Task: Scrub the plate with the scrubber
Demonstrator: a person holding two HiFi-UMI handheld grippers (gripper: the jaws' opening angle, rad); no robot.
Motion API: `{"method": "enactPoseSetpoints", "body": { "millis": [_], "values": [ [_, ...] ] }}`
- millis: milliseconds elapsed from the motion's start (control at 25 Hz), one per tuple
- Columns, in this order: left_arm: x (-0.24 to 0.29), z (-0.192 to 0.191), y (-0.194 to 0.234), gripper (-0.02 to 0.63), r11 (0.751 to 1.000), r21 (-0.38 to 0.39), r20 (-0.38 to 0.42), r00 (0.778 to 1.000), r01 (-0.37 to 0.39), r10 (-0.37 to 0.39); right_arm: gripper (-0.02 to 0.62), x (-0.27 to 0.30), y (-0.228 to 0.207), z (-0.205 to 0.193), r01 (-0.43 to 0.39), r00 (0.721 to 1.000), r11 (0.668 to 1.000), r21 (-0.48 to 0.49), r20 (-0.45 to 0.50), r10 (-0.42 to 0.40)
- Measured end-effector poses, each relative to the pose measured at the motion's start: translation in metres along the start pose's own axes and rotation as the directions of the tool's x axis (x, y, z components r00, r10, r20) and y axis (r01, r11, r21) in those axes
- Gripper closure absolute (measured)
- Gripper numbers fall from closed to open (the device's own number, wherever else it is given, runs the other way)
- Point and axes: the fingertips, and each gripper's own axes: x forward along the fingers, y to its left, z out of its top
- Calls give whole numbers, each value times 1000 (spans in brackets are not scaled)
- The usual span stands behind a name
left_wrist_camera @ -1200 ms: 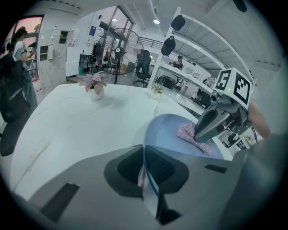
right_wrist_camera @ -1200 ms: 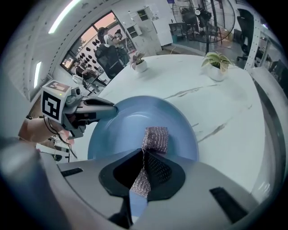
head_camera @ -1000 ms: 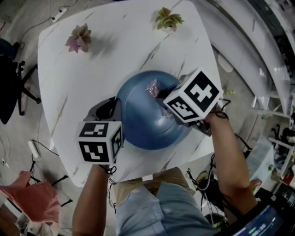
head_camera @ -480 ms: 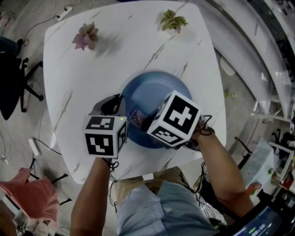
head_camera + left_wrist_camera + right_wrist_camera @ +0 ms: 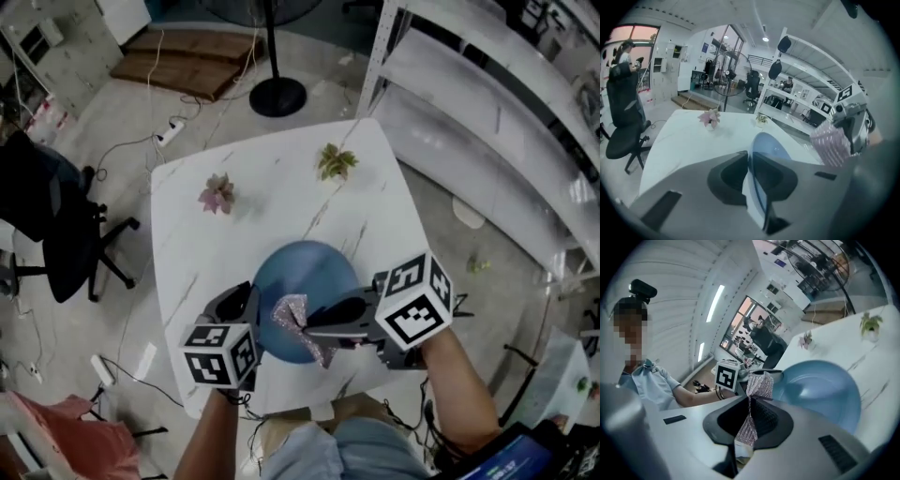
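A blue plate (image 5: 309,281) lies over the near part of the white table (image 5: 272,216). My left gripper (image 5: 246,300) is shut on the plate's left rim; in the left gripper view that rim (image 5: 757,197) runs between the jaws. My right gripper (image 5: 314,328) reaches in from the right, shut on a sparkly pink scrubber (image 5: 298,323) that sits over the plate's near-left part. The right gripper view shows the scrubber (image 5: 751,418) pinched between the jaws, with the plate (image 5: 825,390) beyond it. Whether the scrubber touches the plate, I cannot tell.
Two small potted plants (image 5: 217,194) (image 5: 336,161) stand at the table's far side. A black office chair (image 5: 56,234) is to the left, a fan base (image 5: 277,96) beyond the table, and white shelving (image 5: 487,103) to the right. The table's near edge is close to the person.
The scrubber has swept from the plate's far side to its near-left part, with my right gripper following. The left gripper kept its hold on the rim. The head view now looks from higher up.
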Motion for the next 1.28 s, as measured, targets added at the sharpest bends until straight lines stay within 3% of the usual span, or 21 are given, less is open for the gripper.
{"method": "enactPoseSetpoints", "body": {
  "millis": [320,400,440,480,560,640,720,840,920,1000,1080,1160,1200,1280],
  "values": [
    [23,-19,17,577,998,1,11,998,-59,59,549,-34,31,24,131,990,973,-192,68,-120],
    [18,-16,22,507,997,-14,40,997,-70,70,549,-39,38,28,149,987,965,-215,87,-133],
    [13,-13,25,449,997,-26,58,995,-75,76,549,-42,41,30,157,985,962,-225,99,-138],
    [7,-8,27,436,996,-37,79,993,-81,83,549,-45,45,33,163,984,958,-234,114,-140],
    [-14,7,26,437,995,-45,144,985,-89,94,548,-51,53,41,180,977,950,-255,156,-144],
    [-47,35,13,459,995,-29,258,961,-91,95,548,-58,65,55,211,963,933,-291,224,-147],
    [-93,80,-9,493,996,0,408,909,-90,82,546,-70,87,79,269,933,898,-348,325,-154],
    [-172,159,-52,530,991,51,625,778,-120,62,545,-90,129,125,428,850,787,-444,494,-184],
    [-219,202,-79,555,981,84,736,675,-174,56,545,-102,153,150,552,774,684,-476,598,-208],
    [-255,231,-99,569,967,101,814,579,-234,55,543,-115,174,169,665,681,577,-474,703,-206],
    [-280,246,-116,588,950,113,862,504,-290,52,540,-129,192,181,756,575,483,-441,800,-171],
    [-295,251,-129,592,932,127,886,462,-339,48,540,-140,204,186,816,485,433,-383,861,-152],
    [-300,250,-135,594,925,132,890,454,-356,48,540,-144,207,185,832,455,424,-358,877,-154],
    [-303,248,-144,597,917,141,888,458,-373,50,540,-150,210,182,849,421,418,-324,892,-163]
  ]
}}
